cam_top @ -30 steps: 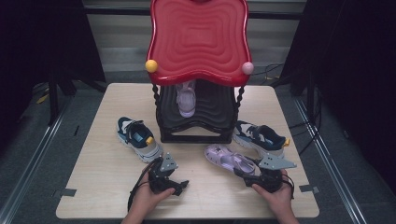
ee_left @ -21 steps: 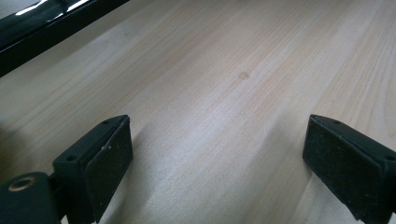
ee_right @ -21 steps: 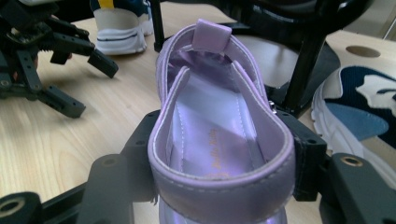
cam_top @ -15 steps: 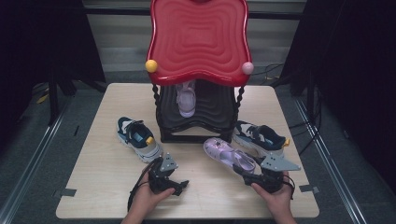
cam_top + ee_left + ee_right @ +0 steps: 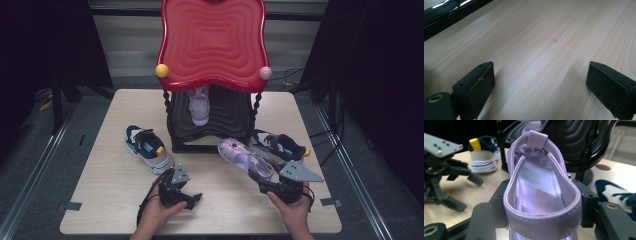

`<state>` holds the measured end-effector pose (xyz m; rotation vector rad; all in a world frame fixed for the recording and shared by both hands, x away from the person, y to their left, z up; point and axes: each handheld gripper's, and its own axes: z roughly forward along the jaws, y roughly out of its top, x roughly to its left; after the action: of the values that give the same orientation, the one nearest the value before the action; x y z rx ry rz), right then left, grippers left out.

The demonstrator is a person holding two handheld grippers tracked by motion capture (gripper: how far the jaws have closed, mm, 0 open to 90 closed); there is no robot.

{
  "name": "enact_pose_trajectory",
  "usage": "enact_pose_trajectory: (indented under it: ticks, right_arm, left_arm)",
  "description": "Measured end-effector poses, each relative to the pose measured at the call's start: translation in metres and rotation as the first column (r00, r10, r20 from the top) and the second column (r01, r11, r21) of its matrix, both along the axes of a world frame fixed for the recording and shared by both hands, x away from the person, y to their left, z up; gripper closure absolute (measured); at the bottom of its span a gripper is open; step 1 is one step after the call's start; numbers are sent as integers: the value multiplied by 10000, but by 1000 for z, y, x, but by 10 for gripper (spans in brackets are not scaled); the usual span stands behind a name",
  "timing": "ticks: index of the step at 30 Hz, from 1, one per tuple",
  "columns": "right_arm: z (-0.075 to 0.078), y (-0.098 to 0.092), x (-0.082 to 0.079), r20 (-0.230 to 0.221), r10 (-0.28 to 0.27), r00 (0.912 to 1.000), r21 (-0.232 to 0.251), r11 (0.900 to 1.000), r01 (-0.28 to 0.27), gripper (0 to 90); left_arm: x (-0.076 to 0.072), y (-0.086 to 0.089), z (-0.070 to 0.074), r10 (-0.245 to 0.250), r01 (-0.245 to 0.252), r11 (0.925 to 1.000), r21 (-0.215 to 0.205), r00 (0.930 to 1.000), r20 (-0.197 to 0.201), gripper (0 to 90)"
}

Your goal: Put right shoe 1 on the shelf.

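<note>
A lilac sandal [image 5: 245,156] hangs tilted above the table, toe toward the rack. My right gripper [image 5: 266,181] is shut on its heel; in the right gripper view the pads press both sides of the sandal's heel strap [image 5: 541,217]. A second lilac shoe [image 5: 200,106] stands on the black lower shelf [image 5: 227,117] under the red wavy top [image 5: 212,40]. My left gripper [image 5: 181,196] rests low over the table near the front edge, open, with bare wood between its pads [image 5: 477,87].
A navy and white sneaker [image 5: 148,148] lies left of the rack. Its match [image 5: 277,145] lies to the right, just behind the lifted sandal. The wooden table [image 5: 115,200] ends close behind both hands. Dark floor and cables surround it.
My right gripper has risen with the sandal, and the sandal's toe now sits higher and nearer the rack. The left gripper has kept still.
</note>
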<state>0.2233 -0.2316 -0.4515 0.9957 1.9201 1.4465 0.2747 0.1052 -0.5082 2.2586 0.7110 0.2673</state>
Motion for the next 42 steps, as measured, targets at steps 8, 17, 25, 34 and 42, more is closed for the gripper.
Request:
enact_pose_trajectory:
  ticks: [8,17,25,34,42]
  right_arm:
    - [6,6,5,226,-714,9972,193,9973,710,412]
    - [9,19,10,566,-1355,9892,596,9894,1321,413]
    - [9,32,20,829,-2070,9748,987,9751,1987,412]
    - [11,43,27,963,-2668,9589,1220,9593,2546,412]
    - [12,52,38,1050,-3183,9422,1308,9436,3042,412]
  left_arm:
    - [0,0,0,1,-1,10000,-2,10000,-5,81]
    - [0,0,0,9,-9,10000,5,10000,-8,81]
    - [0,0,0,6,-6,10000,10,10000,-6,81]
    - [0,0,0,-17,17,10000,7,10000,-20,81]
    - [0,0,0,-16,16,10000,9,10000,-23,81]
